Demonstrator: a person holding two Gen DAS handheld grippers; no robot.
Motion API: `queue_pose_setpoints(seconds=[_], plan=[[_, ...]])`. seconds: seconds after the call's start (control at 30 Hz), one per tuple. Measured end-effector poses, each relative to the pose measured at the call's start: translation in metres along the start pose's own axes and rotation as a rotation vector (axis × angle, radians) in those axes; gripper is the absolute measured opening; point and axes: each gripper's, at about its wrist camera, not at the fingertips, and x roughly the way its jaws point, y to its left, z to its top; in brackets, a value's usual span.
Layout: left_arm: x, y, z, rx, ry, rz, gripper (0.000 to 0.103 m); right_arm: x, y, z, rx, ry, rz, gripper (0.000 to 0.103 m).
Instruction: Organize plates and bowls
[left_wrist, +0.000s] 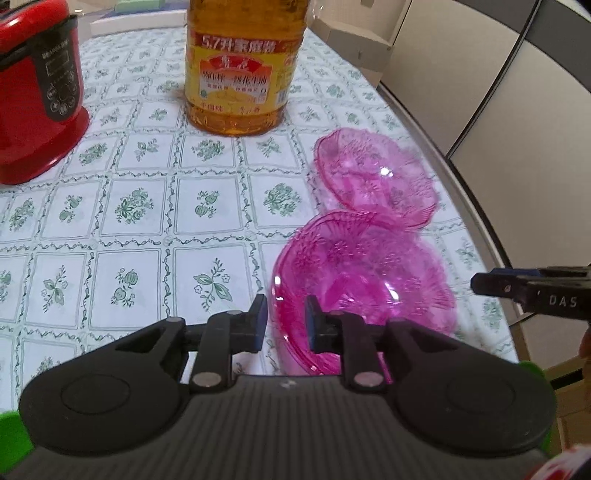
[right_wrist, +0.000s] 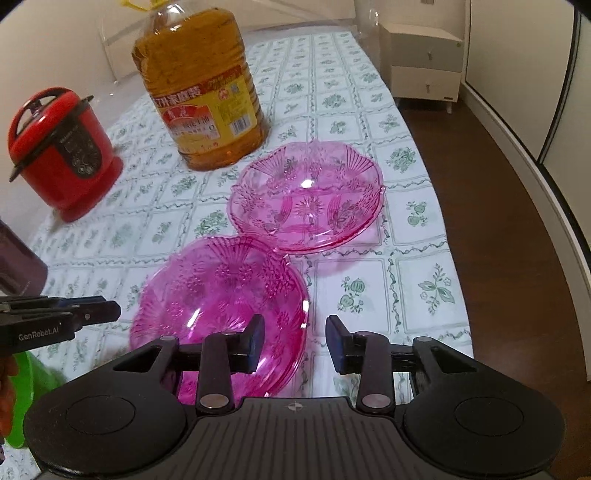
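Green-and-white floral tablecloth (right_wrist: 424, 332) across a round table, wood floor and white cabinets beyond. On it, near the edge: darker pink bowl (right_wrist: 221, 306), looking like a nested stack, rim meeting a paler pink bowl (right_wrist: 306, 199) just behind. Left gripper (left_wrist: 285, 321) above the stack's left rim, jaws slightly apart, clamping nothing. Right gripper (right_wrist: 295, 341) released, straddling its right rim without pressing. Farther back: oil jug (right_wrist: 203, 92), red cooker (right_wrist: 62, 155).

Even indoor light; glare spots on pink bowls (right_wrist: 306, 199); fisheye-bent edges, slight blur.
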Motion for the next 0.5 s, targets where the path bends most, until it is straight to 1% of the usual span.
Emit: queue_pose_setpoints(seconds=[0.2,0.5], plan=[[-0.032,-0.016,-0.014,0.005,-0.028,-0.011,0.020,-0.032,0.013,-0.014,0.000,-0.016,0.017,0.037],[-0.057,-0.032,-0.046,0.006,-0.036,-0.008,0.020,-0.065,0.023,-0.043,-0.001,-0.020,0.032,0.037]])
